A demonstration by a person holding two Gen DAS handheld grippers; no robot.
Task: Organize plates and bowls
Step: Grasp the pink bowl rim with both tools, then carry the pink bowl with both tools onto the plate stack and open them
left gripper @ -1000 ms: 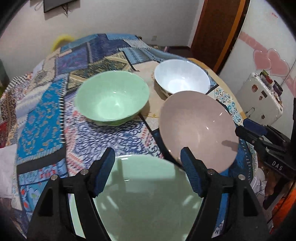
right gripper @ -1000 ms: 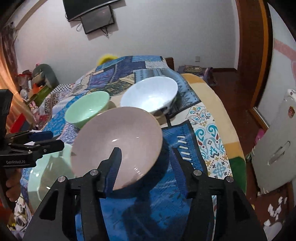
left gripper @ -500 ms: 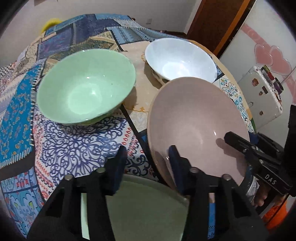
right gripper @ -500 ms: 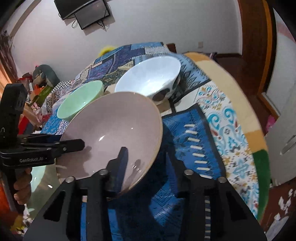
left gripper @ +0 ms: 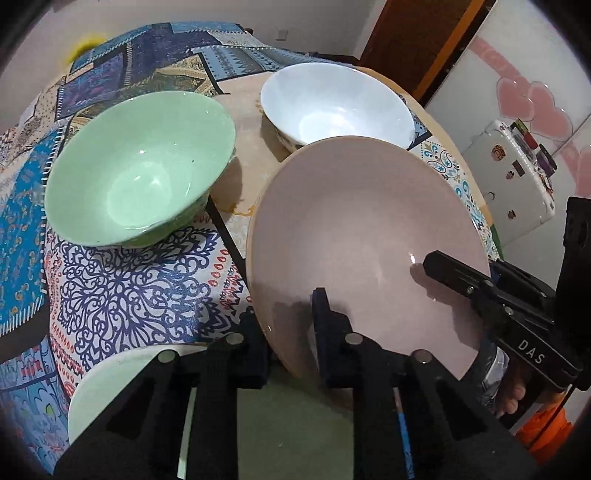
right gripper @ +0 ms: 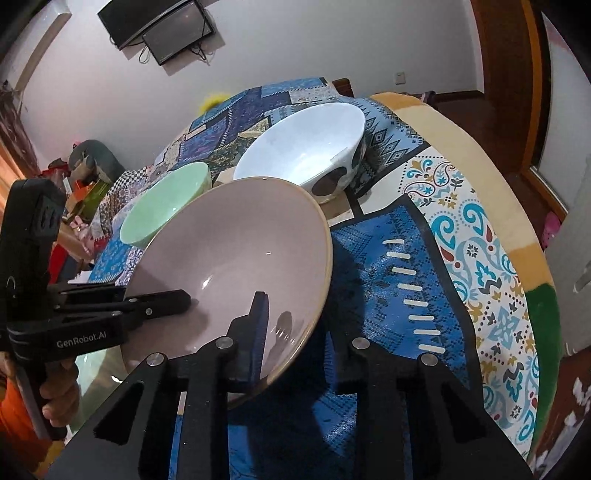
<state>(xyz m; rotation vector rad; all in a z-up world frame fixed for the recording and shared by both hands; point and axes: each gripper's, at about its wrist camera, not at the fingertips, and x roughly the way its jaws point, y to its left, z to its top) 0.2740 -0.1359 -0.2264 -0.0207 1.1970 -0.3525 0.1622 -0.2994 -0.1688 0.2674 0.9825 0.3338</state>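
A large pink bowl (left gripper: 362, 236) is tilted and lifted off the patchwork cloth; it also shows in the right wrist view (right gripper: 236, 266). My left gripper (left gripper: 288, 328) is shut on its near rim. My right gripper (right gripper: 295, 332) is shut on its opposite rim, and shows from the side in the left wrist view (left gripper: 458, 273). A green bowl (left gripper: 140, 166) and a white bowl (left gripper: 332, 103) stand on the table behind it. A pale green plate (left gripper: 122, 380) lies under my left gripper.
The round table (right gripper: 491, 236) is draped with a patterned blue cloth and drops off at the right. A white case (left gripper: 513, 181) stands beside the table on the right. A wall screen (right gripper: 162, 26) hangs at the back.
Both grippers have closed on the pink bowl's rim, one on each side. The bowl has tilted up and risen from the cloth.
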